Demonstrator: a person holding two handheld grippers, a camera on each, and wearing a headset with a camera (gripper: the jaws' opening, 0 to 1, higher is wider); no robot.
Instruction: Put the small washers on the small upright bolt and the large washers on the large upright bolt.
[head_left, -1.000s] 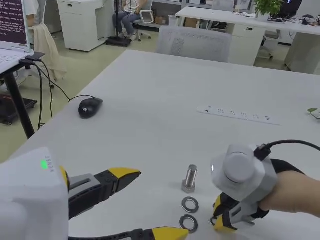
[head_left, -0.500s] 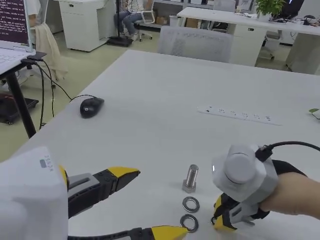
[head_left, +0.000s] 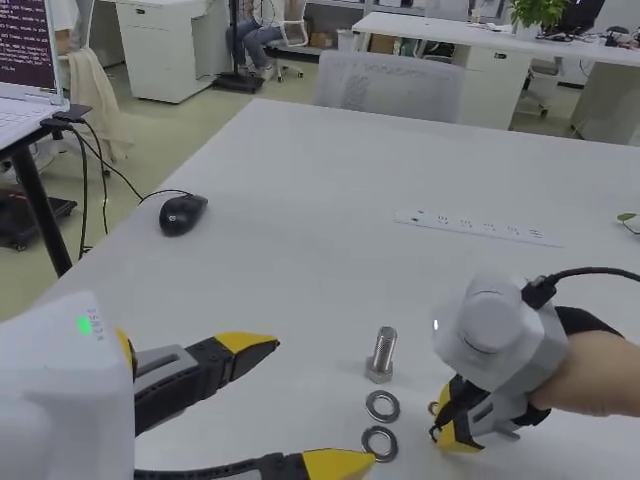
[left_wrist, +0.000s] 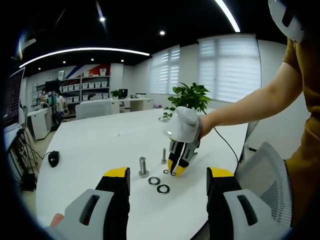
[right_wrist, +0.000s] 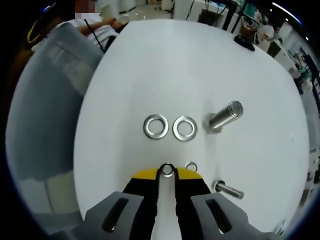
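Two large washers lie flat side by side on the white table, close together but apart, near the foot of the large upright bolt. Two small washers make up the rest. The held small washer is pinched between the tips of the right hand-held gripper, whose jaws are clenched on it. The loose small washer lies on the table just beside those tips. Two bolts stand on their heads, the large one and the small upright bolt, and all four washers are off them.

The right gripper view makes the pinch plain and puts the small bolt just to one side of the jaws. In the head view the body of the right hand-held gripper covers both that grip and that bolt. The left gripper view shows both bolts standing apart, with the large washers in front of them and the right hand-held gripper's yellow tips between the two bolts. Whether the held washer is clear of the table cannot be told.

The right hand-held gripper tips steeply down at the table, with the person's hand wrapped behind it and the forearm coming in from the right. The left hand-held gripper lies low and nearly level, aimed across the table at the bolts, its jaws spread wide with nothing between them
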